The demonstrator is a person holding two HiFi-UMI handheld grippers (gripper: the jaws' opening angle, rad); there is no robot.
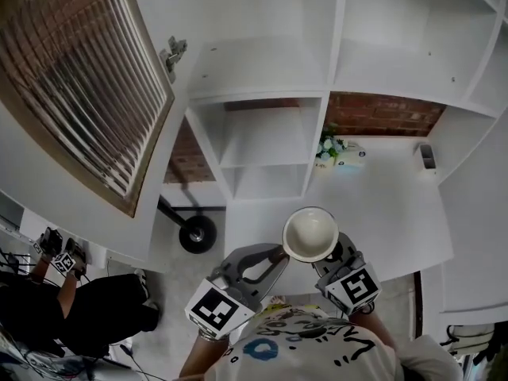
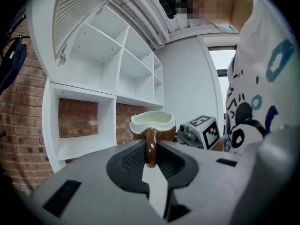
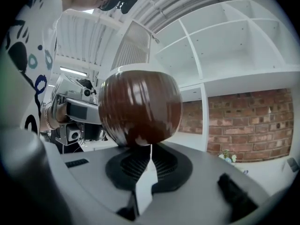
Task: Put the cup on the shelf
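A brown cup (image 1: 310, 233) with a cream inside hangs upright between my two grippers, in front of the white shelf unit (image 1: 262, 145). My left gripper (image 1: 274, 254) is shut on the cup's handle (image 2: 150, 146); the handle stands upright between the pads, with the bowl (image 2: 152, 123) beyond. My right gripper (image 1: 329, 256) is on the cup's other side. Its jaws look closed, and the cup's glossy brown body (image 3: 140, 108) rests right at their tips (image 3: 149, 149). The shelf's compartments (image 2: 79, 144) that I can see are empty, with brick wall behind.
On the white counter (image 1: 381, 205) stand a small potted flower (image 1: 327, 149), a pale box (image 1: 351, 154) and a small grey holder (image 1: 426, 157). A slatted panel (image 1: 79, 78) hangs at the left. A black round base (image 1: 197, 233) sits on the floor. Another person (image 1: 55, 292) is at lower left.
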